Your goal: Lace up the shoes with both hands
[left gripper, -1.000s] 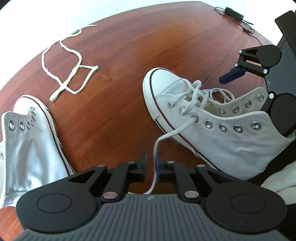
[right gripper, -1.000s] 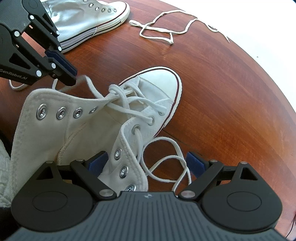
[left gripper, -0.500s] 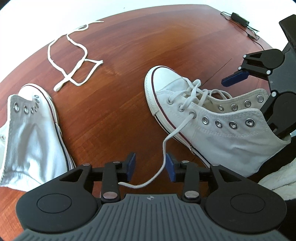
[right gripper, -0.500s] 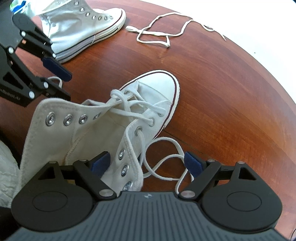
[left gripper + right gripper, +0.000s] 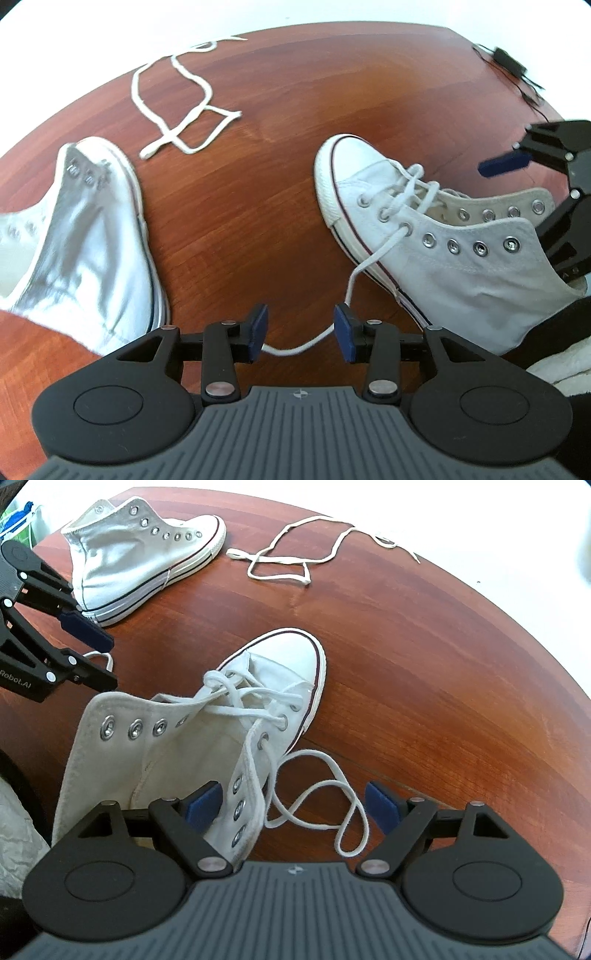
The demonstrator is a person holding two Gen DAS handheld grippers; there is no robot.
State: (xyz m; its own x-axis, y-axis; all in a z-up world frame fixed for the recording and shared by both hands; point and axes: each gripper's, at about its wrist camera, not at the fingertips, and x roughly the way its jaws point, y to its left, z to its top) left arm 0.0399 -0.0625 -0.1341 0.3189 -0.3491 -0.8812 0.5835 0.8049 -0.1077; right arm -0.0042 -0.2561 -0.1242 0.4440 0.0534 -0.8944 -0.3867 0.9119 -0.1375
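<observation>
Right now you're mid-lacing on the near high-top [image 5: 436, 254], which sits at about two o'clock from your left gripper [image 5: 301, 334] and is laced only through its three lowest pairs of eyelets, four pairs above bare. That left gripper's jaws stand apart, nothing pinched; the lace end [image 5: 373, 258] drops out of the third eyelet and droops across the gap between the blue pads. Over on the other side, your right gripper [image 5: 295, 806] is closing but grips nothing yet: its left pad sits inside the shoe's collar beside the eyelet flap [image 5: 240, 808], and the other lace end [image 5: 325, 797] lies looped on the table [image 5: 443, 664] between the jaws. Next, I'd judge, you need to pinch a lace tip cleanly and steer it toward the next open eyelet. The second high-top [image 5: 144, 554] and the spare lace [image 5: 295, 559] wait at eleven and twelve o'clock, untouched.
</observation>
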